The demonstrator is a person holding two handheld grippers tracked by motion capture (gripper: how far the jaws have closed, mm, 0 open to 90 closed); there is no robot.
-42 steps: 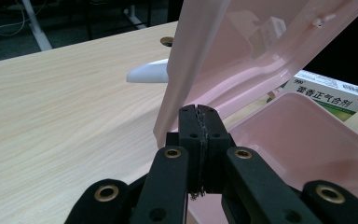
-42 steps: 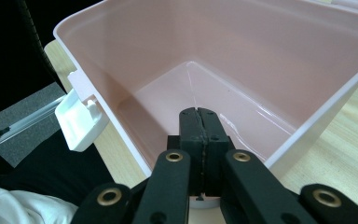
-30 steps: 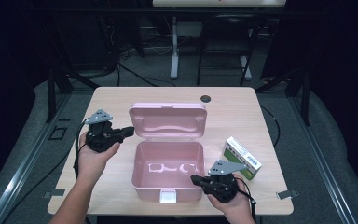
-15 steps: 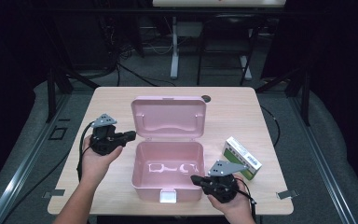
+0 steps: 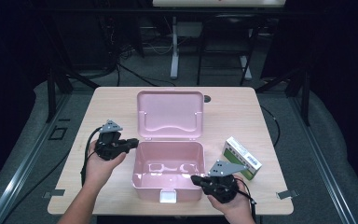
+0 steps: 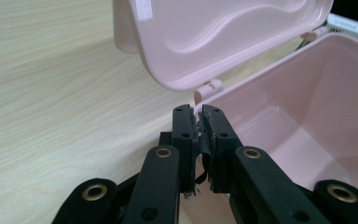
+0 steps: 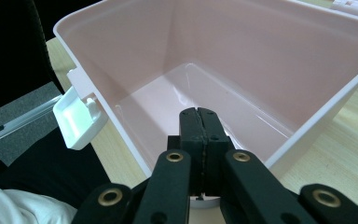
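Pink box sits open near the front edge of the tabletop, between the two claws. Its lid stands tilted back behind the tub, hinged at the rear rim. Inside looks empty apart from moulded shapes on the floor. White latch hangs at the front wall, centre.

Left claw is just beside the box's left rear corner, tips w/ jaws closed, nothing between them. In the left gripper view the left claw points at that corner, right below the lid's hinge tab; tips look to be at the rim, touching or not — can't tell. Lid overhangs ahead of it.

Right claw is at the box's front right corner, jaws shut, empty. In the right gripper view the right claw lies over the near rim, tub wall directly under and ahead of it; latch off to its left.

Other stuff: a green and white carton lies on the tabletop just behind and to the right of the right claw, apart from the box. A small dark round thing sits past the lid's far right corner, well away from both claws. Rest of the tabletop is bare wood.
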